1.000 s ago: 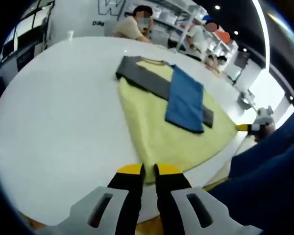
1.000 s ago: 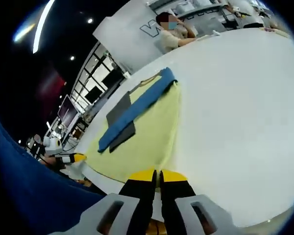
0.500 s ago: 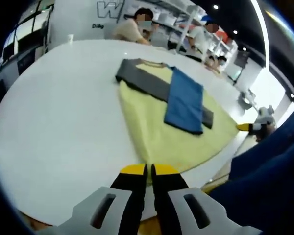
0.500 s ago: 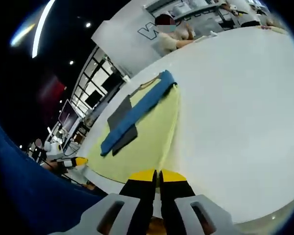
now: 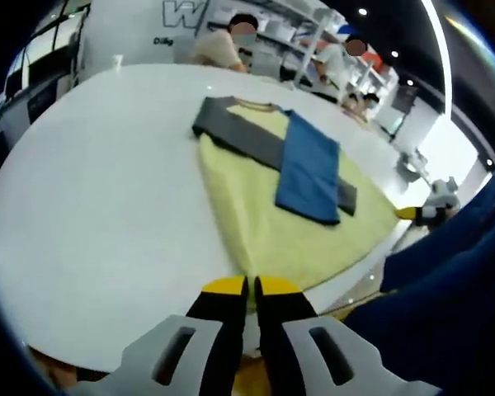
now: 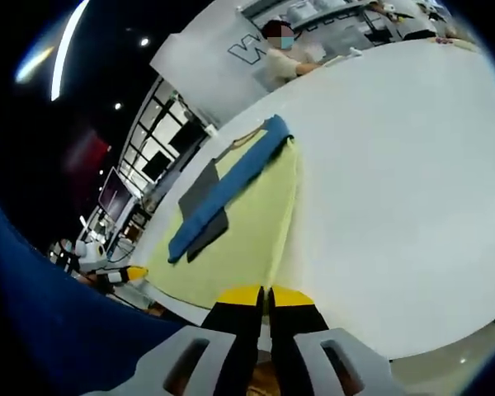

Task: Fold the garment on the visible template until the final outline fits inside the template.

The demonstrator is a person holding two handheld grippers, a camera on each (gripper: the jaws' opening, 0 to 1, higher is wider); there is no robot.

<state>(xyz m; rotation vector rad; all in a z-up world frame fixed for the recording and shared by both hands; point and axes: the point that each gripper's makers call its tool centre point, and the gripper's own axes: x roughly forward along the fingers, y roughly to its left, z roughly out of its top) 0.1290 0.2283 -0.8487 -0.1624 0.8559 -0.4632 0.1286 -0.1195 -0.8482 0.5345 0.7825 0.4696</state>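
Note:
A yellow shirt [image 5: 264,206] lies flat on the white round table [image 5: 91,181]. Its grey sleeve [image 5: 239,132] and blue sleeve [image 5: 309,169] are folded across the body. My left gripper [image 5: 249,285] is shut on the near hem corner at the table's edge. In the right gripper view the same shirt [image 6: 247,231] stretches away, with the blue sleeve [image 6: 231,186] over the grey one. My right gripper [image 6: 266,290] is shut on the other hem corner. Each gripper's yellow tip also appears in the other's view: the right gripper [image 5: 410,214] and the left gripper [image 6: 132,272].
The table [image 6: 396,181] reaches far beyond the shirt on both sides. A person [image 5: 223,45] sits at its far edge, also seen as the person [image 6: 285,49]. Blue clothing [image 5: 454,289] of the person holding the grippers is close by the table edge.
Both views have shifted slightly. The shirt, its folded sleeves and both grips on the hem look the same.

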